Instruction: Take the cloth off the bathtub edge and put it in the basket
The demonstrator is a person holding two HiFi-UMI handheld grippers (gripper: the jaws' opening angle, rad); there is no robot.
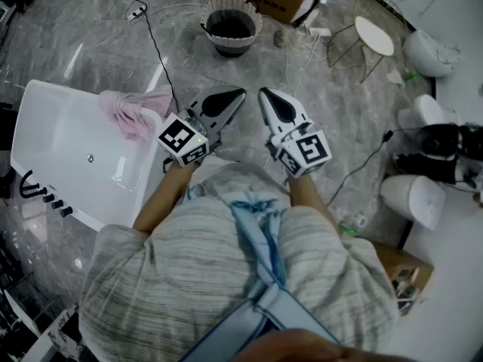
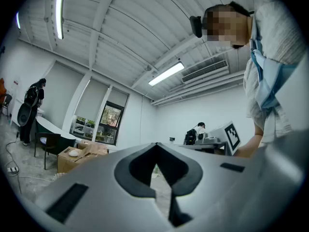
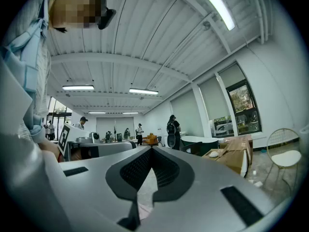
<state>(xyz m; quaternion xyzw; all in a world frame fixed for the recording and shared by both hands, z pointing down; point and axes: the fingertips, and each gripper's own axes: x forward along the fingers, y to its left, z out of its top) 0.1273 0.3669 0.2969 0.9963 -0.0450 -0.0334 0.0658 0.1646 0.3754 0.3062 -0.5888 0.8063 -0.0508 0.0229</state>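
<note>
While both tongs sit clenched and empty, the head view puts the cloth on the tub rim, left of the left tongs, and the basket ahead of the right tongs. Left gripper view: jaws meet on nothing. Right gripper view: the same. Reaching in unopened could shove the cloth into the tub.

Cloth pink. Bathtub white. Basket white, dark inside. Floor grey, marbled. Left gripper, right gripper: grey, black-and-white square markers.
</note>
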